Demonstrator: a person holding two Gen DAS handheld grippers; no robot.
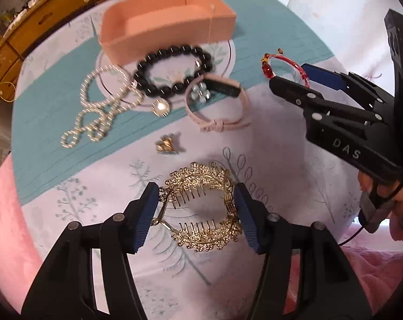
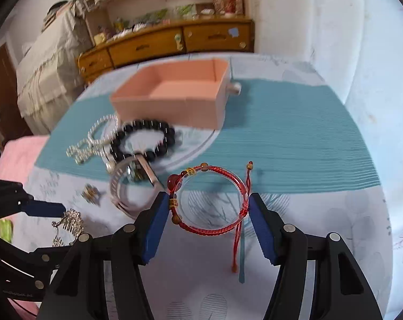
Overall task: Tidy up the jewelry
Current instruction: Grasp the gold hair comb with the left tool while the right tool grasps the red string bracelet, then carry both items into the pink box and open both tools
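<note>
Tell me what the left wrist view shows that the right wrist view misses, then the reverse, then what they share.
Left only: the whole gold filigree hair comb between the left gripper fingers, wide apart, and the pink strap's bow.

Right only: the red cord bracelet's hanging tail between the right gripper fingers, and the pink open box's round knob.

Both: the box, black bead bracelet, pearl strand.

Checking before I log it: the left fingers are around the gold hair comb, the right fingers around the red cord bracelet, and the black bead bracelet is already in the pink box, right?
Not quite. The left wrist view shows the black bead bracelet on the cloth in front of the empty pink box; the rest stands.
</note>
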